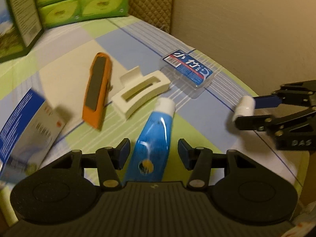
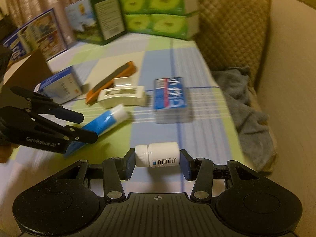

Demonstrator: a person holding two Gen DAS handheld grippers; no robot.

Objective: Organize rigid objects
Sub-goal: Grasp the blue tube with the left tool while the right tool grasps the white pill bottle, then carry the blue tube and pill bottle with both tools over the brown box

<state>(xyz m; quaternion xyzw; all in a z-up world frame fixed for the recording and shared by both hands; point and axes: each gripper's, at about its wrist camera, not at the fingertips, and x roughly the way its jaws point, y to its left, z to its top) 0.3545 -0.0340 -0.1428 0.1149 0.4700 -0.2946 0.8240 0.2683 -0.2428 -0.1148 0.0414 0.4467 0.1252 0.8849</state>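
A blue tube with a white cap (image 1: 154, 130) lies on the checked tablecloth (image 1: 65, 73). My left gripper (image 1: 154, 154) hangs over its lower half, open, with a gap between each pad and the tube. The right wrist view shows that left gripper (image 2: 86, 126) straddling the tube (image 2: 104, 122). My right gripper (image 2: 157, 158) is shut on a small white bottle (image 2: 162, 154), held sideways above the cloth. In the left wrist view the bottle (image 1: 244, 107) sits in the right gripper (image 1: 244, 110) at the right edge.
Beyond the tube lie an orange tool (image 1: 97, 90), a white plastic clip (image 1: 140, 92) and a clear case with a blue label (image 1: 187, 71). A blue-and-white box (image 1: 25, 122) stands left. Green boxes (image 2: 158, 9) line the back. A grey cloth (image 2: 243, 98) lies right.
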